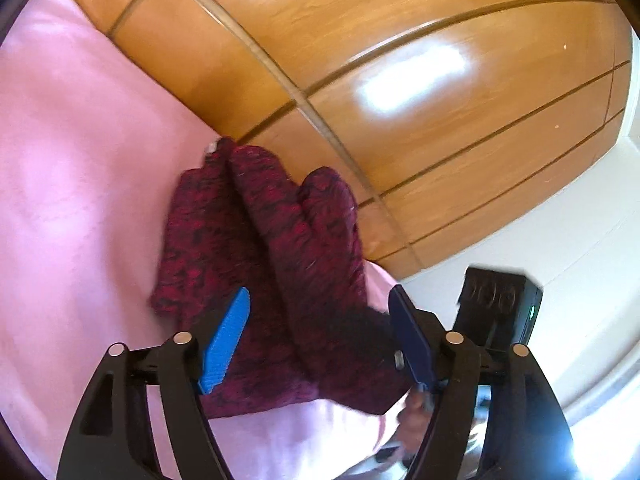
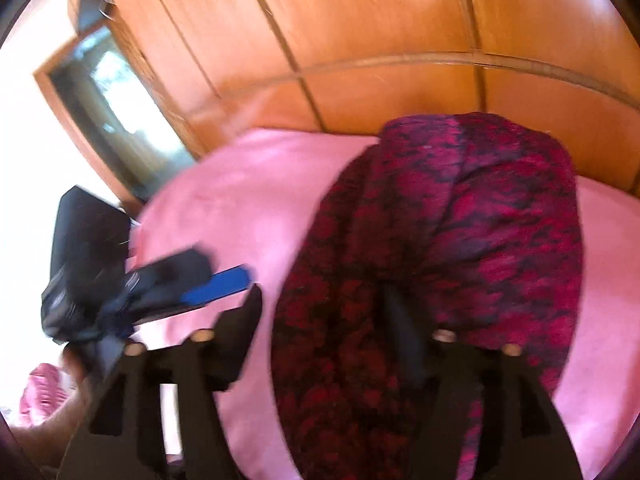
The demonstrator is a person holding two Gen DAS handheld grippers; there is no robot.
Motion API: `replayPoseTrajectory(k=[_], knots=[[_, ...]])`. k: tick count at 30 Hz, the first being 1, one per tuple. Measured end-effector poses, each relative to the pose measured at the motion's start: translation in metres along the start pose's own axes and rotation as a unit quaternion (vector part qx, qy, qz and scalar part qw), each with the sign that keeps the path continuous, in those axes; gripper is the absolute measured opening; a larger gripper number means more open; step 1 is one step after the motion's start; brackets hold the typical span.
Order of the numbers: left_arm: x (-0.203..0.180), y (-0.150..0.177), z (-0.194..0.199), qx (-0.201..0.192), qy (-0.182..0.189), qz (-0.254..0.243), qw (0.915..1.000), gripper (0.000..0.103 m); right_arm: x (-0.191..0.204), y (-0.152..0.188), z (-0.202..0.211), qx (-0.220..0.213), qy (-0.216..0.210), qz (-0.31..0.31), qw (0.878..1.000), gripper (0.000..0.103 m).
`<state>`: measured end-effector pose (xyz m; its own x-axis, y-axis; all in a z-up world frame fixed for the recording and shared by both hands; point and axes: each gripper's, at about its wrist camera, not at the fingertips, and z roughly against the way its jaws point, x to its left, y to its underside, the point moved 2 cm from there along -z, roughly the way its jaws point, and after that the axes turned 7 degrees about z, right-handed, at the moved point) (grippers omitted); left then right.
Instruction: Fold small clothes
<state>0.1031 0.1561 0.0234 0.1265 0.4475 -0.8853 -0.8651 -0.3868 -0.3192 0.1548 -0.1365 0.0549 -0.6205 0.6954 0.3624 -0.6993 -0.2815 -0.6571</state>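
Note:
A dark red and black knitted garment [image 1: 260,248] lies bunched in long folds on the pink bedsheet [image 1: 80,160]. My left gripper [image 1: 320,296] hovers over its near end, blue pads [image 1: 226,340] wide apart and not pressing the cloth. In the blurred right wrist view the garment [image 2: 460,220] fills the right half, and my right gripper [image 2: 324,300] stands open, with cloth lying against its right finger. The left gripper's blue pad [image 2: 216,284] shows at the left of that view.
A wooden wardrobe [image 1: 400,80] with panelled doors stands just behind the bed. A white floor [image 1: 560,220] lies off the bed's edge. The right gripper's black housing [image 1: 500,312] sits close beside the left one. A window [image 2: 116,100] is at the left.

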Motion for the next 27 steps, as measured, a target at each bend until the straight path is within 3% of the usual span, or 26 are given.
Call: replayPoseTrajectory(k=[2, 3, 4, 7, 9, 14, 17, 23, 24, 25, 27], knots=[[-0.007, -0.006, -0.01, 0.01, -0.001, 0.0, 0.9999, 0.072, -0.003, 0.008, 0.009, -0.017, -0.057, -0.018, 0.998, 0.079], [-0.011, -0.009, -0.014, 0.014, -0.004, -0.002, 0.9999, 0.072, -0.007, 0.013, 0.018, -0.031, -0.109, -0.041, 0.993, 0.081], [-0.013, -0.011, -0.018, 0.015, -0.006, -0.004, 0.9999, 0.072, -0.011, 0.017, 0.027, -0.04, -0.135, -0.055, 0.988, 0.084], [-0.026, -0.017, -0.026, 0.023, -0.011, -0.014, 0.9996, 0.072, -0.028, 0.035, 0.06, -0.089, -0.179, -0.092, 0.976, 0.085], [-0.033, -0.021, -0.036, 0.031, -0.032, -0.025, 0.9987, 0.072, -0.044, 0.051, 0.076, -0.103, -0.156, -0.107, 0.976, 0.085], [-0.044, -0.029, -0.077, 0.075, -0.05, -0.032, 0.9954, 0.072, -0.074, 0.091, 0.082, -0.095, -0.054, -0.136, 0.985, 0.084], [-0.051, -0.033, -0.104, 0.104, -0.054, -0.024, 0.9928, 0.072, -0.079, 0.101, 0.071, -0.084, -0.048, -0.142, 0.985, 0.083], [-0.075, -0.039, -0.141, 0.13, -0.077, -0.062, 0.9866, 0.07, -0.063, 0.098, 0.057, -0.07, -0.033, -0.097, 0.992, 0.085], [-0.077, -0.038, -0.144, 0.135, -0.086, -0.073, 0.9845, 0.049, -0.06, 0.099, 0.057, -0.07, -0.031, -0.094, 0.993, 0.086], [-0.081, -0.036, -0.15, 0.136, -0.112, -0.1, 0.9792, 0.017, -0.058, 0.099, 0.055, -0.069, -0.03, -0.092, 0.993, 0.087], [-0.084, -0.033, -0.145, 0.12, -0.128, -0.125, 0.9764, 0.016, -0.057, 0.101, 0.054, -0.069, -0.03, -0.096, 0.993, 0.087]])
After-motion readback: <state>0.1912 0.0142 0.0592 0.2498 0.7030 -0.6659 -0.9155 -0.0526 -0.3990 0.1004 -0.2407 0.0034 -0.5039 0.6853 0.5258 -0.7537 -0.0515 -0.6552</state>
